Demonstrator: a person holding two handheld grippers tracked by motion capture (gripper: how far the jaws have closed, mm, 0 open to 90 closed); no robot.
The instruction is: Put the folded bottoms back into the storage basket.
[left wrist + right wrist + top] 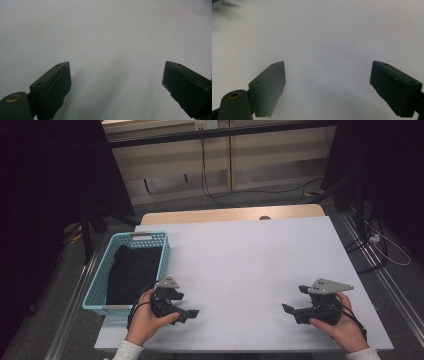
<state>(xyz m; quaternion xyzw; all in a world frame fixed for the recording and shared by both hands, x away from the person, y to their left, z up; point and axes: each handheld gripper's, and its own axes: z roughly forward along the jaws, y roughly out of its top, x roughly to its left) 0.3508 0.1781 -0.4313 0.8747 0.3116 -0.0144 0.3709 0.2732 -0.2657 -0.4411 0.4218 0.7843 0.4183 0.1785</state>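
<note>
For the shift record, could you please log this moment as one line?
left gripper: open, empty, on table | right gripper: open, empty | black cloth: in blue basket

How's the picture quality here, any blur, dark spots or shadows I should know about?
High view: the white table is evenly lit, the room's left and right edges are near black, and the dark cloth in the blue basket shows no detail. Left gripper view: soft grey shadow streaks fall on the table between the wide-apart jaws. Right gripper view: similar haze, with a blurred dark smudge in the top left corner.
</note>
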